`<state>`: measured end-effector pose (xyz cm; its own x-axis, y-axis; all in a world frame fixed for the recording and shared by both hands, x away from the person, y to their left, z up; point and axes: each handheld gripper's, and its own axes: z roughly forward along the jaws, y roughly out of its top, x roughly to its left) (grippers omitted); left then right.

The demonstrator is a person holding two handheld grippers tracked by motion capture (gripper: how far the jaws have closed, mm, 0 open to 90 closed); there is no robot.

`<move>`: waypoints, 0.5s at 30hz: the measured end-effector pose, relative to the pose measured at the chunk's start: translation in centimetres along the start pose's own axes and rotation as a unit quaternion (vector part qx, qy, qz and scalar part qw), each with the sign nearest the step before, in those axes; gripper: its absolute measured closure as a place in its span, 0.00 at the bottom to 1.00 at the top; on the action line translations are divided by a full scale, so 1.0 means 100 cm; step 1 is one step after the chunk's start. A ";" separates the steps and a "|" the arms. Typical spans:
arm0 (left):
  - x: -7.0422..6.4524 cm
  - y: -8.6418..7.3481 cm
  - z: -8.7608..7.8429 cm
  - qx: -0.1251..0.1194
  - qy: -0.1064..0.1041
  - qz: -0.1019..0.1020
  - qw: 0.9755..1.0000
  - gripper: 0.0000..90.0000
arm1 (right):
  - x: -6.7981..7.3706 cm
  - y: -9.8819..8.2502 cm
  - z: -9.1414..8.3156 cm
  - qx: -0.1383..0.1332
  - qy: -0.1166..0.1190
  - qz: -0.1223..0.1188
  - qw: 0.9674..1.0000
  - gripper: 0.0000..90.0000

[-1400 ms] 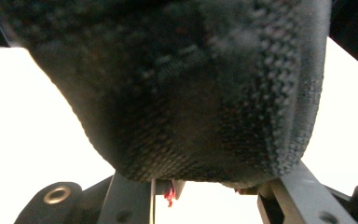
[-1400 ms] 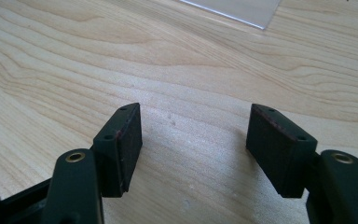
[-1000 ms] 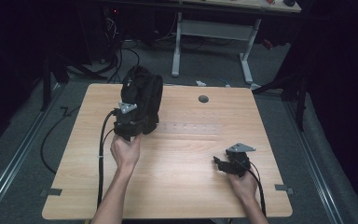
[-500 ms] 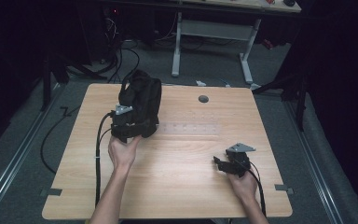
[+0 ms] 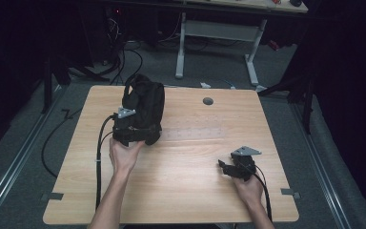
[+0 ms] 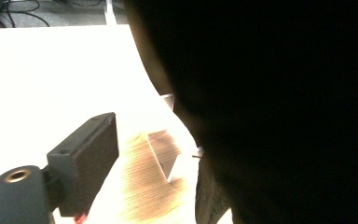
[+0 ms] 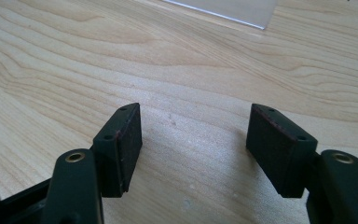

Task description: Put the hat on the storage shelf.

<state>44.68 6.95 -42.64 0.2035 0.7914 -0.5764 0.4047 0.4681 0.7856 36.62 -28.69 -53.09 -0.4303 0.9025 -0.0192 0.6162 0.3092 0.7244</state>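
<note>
Left hand-held gripper (image 5: 132, 138), jaws just opening wide, releases the black bag (image 5: 144, 107) on the table's (image 5: 186, 191) far left; next, draw back clear. Right hand-held gripper (image 5: 226, 168) rests open.

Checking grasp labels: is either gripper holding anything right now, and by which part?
Nothing is held. The left gripper, jaws just opened, sits against the black bag; the right gripper is open over bare table.

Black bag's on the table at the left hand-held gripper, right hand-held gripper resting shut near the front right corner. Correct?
Not quite: the right hand-held gripper is open, jaws wide apart over bare table, as the right gripper view shows. The black bag does sit at the left hand-held gripper.
</note>
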 end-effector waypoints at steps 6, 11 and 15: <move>-0.006 -0.002 0.004 -0.010 -0.020 -0.011 1.000 0.00 | 0.000 0.000 0.000 0.000 0.000 0.000 1.000 0.40; -0.005 -0.002 -0.001 -0.017 -0.027 -0.016 0.999 0.00 | 0.000 0.000 0.000 0.000 0.001 0.000 1.000 0.40; -0.001 -0.001 -0.007 -0.022 -0.025 -0.017 0.999 0.00 | 0.000 0.000 0.000 0.000 0.001 0.000 1.000 0.40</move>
<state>43.99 7.11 -42.52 0.2351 0.7543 -0.6130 0.3733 0.5123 0.7734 36.62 -28.68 -53.09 -0.4305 0.9024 -0.0176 0.6170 0.3084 0.7240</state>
